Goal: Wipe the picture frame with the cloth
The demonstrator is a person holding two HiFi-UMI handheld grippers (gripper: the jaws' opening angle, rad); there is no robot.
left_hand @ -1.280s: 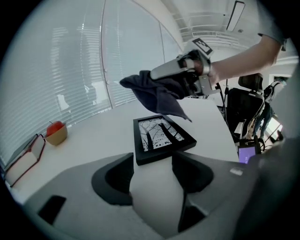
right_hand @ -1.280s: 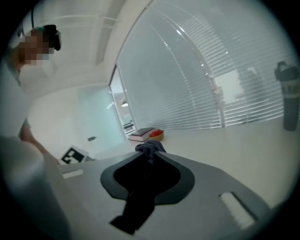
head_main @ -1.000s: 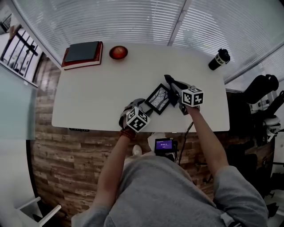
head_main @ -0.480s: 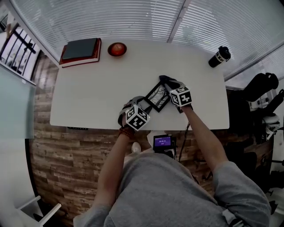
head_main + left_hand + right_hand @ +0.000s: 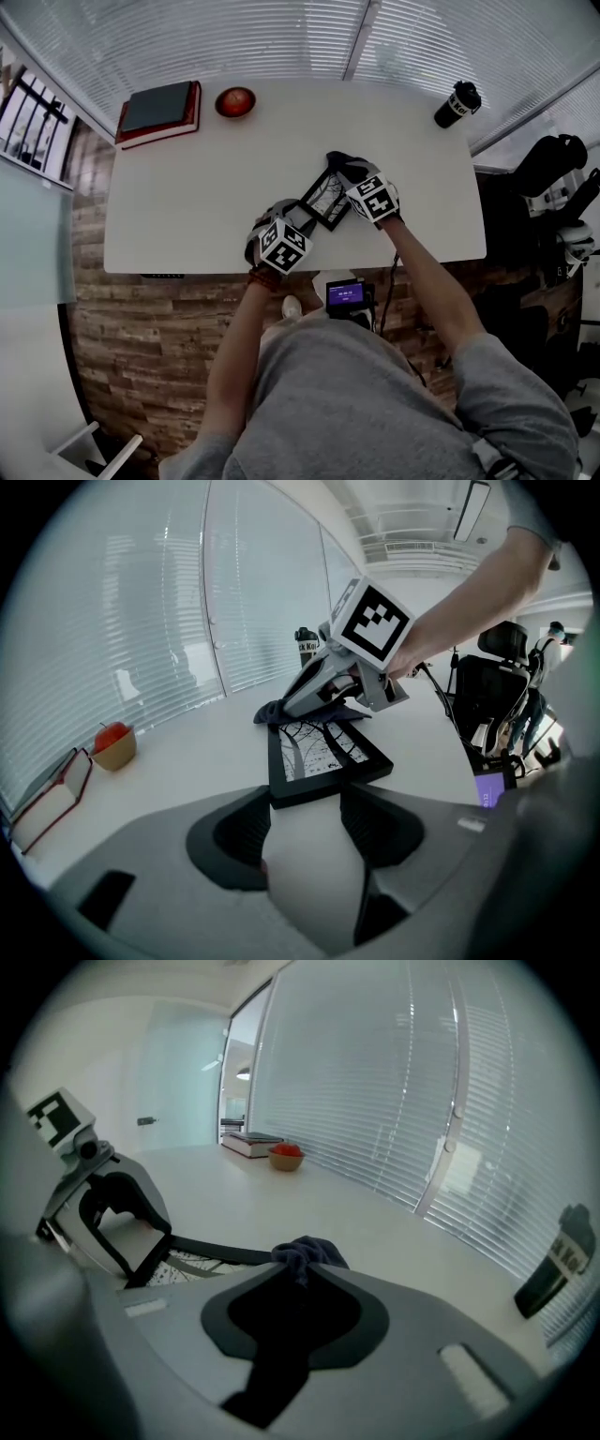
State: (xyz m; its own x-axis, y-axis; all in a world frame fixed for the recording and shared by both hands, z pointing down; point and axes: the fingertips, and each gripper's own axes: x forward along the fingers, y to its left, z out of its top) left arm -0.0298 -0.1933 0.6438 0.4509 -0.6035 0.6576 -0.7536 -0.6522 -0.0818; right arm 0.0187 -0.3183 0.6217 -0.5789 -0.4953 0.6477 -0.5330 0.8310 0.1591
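A black picture frame with a tree print lies flat on the white table. My left gripper grips its near corner; its jaws have just been closing, and the frame sits between the pads. My right gripper is shut on a dark cloth. In the left gripper view the cloth rests at the frame's far edge. From the right gripper view the cloth bunches out past the jaw tips, with the frame just left of it.
A red book with a dark cover and a bowl holding an apple sit at the table's far left. A black tumbler stands at the far right corner. Beyond the right edge is an office chair.
My right gripper has rolled and come down to the left with the cloth, from beside the frame onto its far edge. The left gripper has stayed at the near corner.
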